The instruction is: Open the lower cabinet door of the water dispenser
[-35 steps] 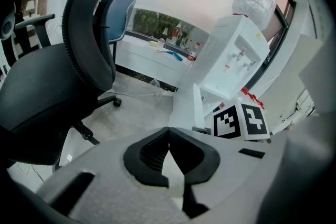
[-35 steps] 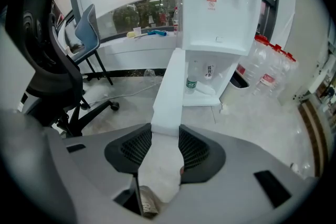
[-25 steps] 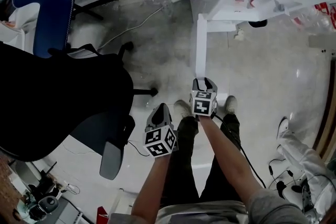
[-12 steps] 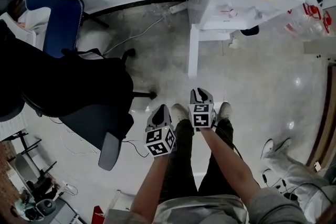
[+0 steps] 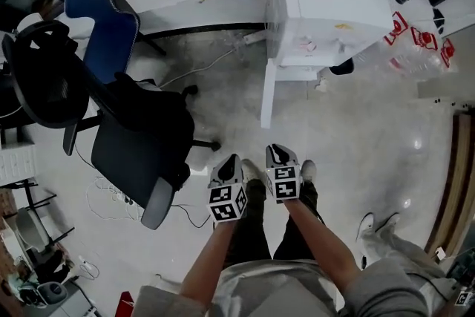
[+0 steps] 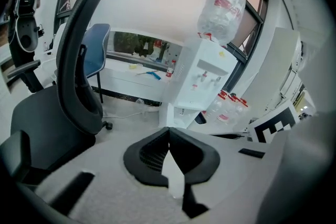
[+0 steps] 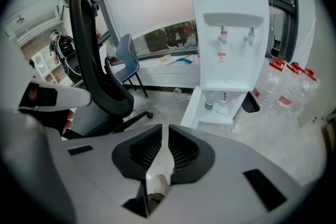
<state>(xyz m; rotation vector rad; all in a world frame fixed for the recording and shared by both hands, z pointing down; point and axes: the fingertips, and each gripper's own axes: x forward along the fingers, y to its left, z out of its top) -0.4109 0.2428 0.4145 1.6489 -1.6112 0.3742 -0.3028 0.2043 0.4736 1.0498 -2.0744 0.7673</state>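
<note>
White floor-standing water dispenser (image 7: 228, 34), its white lower cabinet door (image 7: 190, 107) swung outward, well apart from both grippers. Left gripper (image 6: 168, 131): jaws pressed together, empty. Right gripper (image 7: 167, 131): jaws closing on nothing. The opening step appears complete; the next move seemingly calls only for standing clear.

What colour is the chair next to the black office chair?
Blue. This chair shows best in the head view.
</note>
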